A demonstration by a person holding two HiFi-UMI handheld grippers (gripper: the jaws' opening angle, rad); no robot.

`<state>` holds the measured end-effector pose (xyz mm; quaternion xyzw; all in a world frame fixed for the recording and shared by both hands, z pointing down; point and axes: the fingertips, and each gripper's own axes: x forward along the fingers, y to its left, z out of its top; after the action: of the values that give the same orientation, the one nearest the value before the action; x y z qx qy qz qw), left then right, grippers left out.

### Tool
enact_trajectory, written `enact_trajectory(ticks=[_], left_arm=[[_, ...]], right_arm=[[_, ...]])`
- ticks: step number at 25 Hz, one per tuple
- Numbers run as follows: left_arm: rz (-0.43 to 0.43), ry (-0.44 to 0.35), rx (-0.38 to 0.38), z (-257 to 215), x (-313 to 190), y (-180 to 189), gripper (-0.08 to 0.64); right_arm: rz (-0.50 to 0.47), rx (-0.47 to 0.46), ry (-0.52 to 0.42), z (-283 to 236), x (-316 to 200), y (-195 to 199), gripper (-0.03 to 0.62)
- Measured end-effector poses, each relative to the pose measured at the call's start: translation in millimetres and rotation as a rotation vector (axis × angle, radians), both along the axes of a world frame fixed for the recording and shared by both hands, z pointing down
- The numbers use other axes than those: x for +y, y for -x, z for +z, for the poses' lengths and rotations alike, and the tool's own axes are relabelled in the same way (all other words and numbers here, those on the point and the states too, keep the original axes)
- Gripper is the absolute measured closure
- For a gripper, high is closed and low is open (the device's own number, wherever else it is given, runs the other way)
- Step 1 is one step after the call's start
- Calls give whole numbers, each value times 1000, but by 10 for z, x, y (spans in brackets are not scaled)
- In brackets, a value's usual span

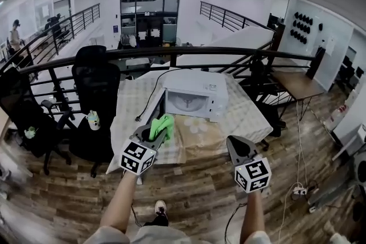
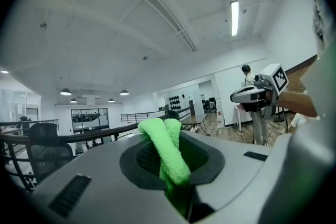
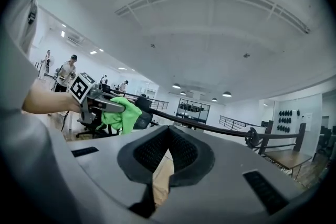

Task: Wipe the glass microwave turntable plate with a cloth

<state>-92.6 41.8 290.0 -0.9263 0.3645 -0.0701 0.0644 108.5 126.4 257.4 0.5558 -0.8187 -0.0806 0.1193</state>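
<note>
The left tool (image 1: 152,135) is gripping a green cloth (image 1: 163,124), with its jaws closed on the cloth's lower part. In the left gripper view the cloth is rising from the jaws as a folded band. Its long axis is running along the jaws and its rounded fold is pointing away from the person. The lower end is disappearing into the jaw slot. The right tool (image 1: 235,144) is holding nothing, its jaws meeting at the tips with a thin wedge of gap behind. Beyond both tools, on the counter (image 1: 246,117), the microwave (image 1: 207,91) is standing with its front open. The turntable plate (image 1: 187,102) is lying inside it as a pale disc, well apart from the cloth and too small for any detail to show.
</note>
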Motion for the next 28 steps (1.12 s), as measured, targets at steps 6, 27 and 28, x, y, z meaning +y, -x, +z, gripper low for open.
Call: enact_trajectory(ticks=[6,27,28], left_arm=[[60,2,7,-101,-984,-123,495],[-6,139,-30,486,-2421,-468,495],[-21,149,-31,542,-2461,-503,495]], right_arm=[[42,-18,10,-174,-975,-3,578],[-31,10,118,412,-2800,-132,578],[-28,27,126,471,-2869,-183,577]])
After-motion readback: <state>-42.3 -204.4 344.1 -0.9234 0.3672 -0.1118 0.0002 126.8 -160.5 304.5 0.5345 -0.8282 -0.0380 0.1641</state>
